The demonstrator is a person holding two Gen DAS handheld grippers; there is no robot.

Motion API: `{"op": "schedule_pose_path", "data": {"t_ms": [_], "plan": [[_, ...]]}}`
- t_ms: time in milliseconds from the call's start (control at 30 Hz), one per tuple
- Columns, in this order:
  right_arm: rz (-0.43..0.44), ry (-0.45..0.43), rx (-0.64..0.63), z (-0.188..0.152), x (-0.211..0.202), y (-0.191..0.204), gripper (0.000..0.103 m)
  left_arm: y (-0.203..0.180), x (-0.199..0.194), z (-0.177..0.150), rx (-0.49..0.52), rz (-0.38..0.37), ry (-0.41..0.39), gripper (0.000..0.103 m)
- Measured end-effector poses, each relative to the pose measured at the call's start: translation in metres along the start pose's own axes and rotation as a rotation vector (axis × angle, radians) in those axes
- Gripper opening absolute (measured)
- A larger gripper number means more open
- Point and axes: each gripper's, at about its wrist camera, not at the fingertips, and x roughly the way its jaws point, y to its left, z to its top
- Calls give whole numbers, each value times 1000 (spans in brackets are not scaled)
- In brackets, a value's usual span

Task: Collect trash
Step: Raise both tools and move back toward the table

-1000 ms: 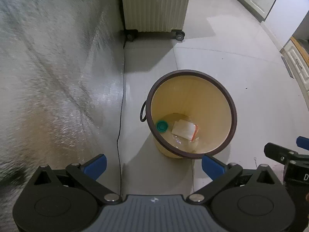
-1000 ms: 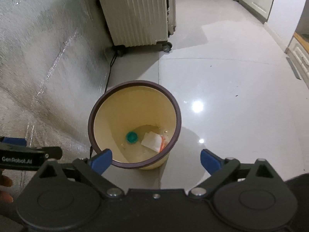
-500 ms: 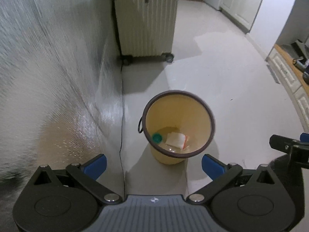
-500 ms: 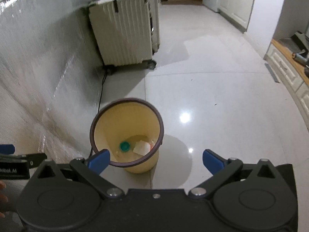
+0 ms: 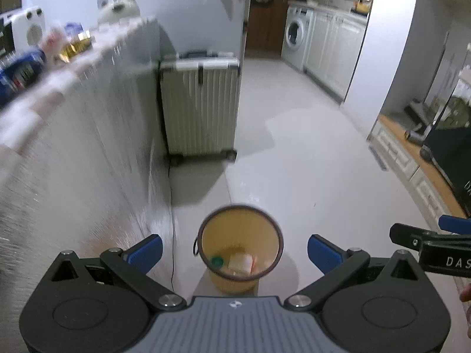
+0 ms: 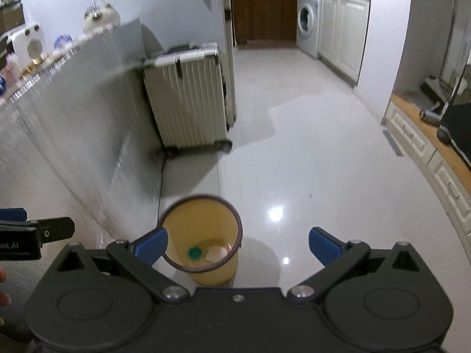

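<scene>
One bin, one suitcase

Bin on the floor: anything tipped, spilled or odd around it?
Nothing stands out. The bin stands upright on the floor beside the foil-covered counter, with a green cap and a white wrapper inside. No trash shows on the floor around it. Both tools are open and hold nothing.

Bin upright on floor, trash inside.
Round yellow bin with dark brown rim stood on pale glossy floor just beside the silver-covered counter side; small dark loop handle on its left wall. Interior mostly bare yellow. At the bottom lay a green cap, touching or just beside a whitish crumpled wrapper with an orange edge; both blurred. In the left view the cap sat left of the wrapper.
</scene>
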Motion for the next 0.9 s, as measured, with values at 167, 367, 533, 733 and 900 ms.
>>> {"op": "schedule_pose_path", "data": {"t_ms": [167, 367, 533, 733, 900], "plan": [[10, -91, -4, 15, -48, 2, 103, 1, -42, 8, -8, 10, -92, 103], [27, -182, -18, 28, -95, 11, 103, 14, -97, 19, -23, 32, -201, 103], [51, -247, -20, 40, -122, 24, 103, 30, -132, 29, -42, 61, -272, 103], [93, -314, -22, 54, -146, 44, 103, 61, -165, 35, -67, 89, -343, 103], [133, -358, -25, 67, -154, 69, 103, 93, -184, 39, -93, 142, -375, 103]]}}
